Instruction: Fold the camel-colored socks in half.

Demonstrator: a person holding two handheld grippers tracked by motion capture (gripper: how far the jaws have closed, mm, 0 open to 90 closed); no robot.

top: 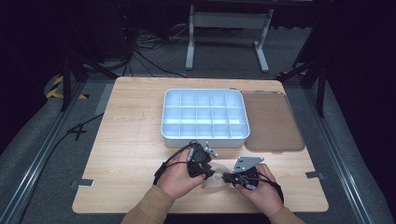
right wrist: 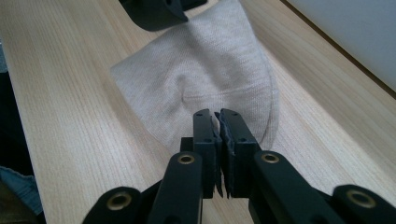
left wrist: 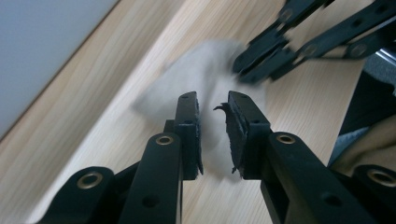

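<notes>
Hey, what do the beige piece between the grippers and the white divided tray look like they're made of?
Beige piece: soft knitted fabric by the look, matte, with fine ribbing and a fold. White divided tray: probably moulded plastic, smooth with a slight sheen and rounded corners.

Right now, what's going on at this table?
A person works a small beige cloth on the wooden table with tongs in each hand. The right tongs are pinched shut on one edge of the cloth. The left tongs hover over the opposite side, jaws still apart. A white divided tray and its brown lid sit behind, untouched.
</notes>
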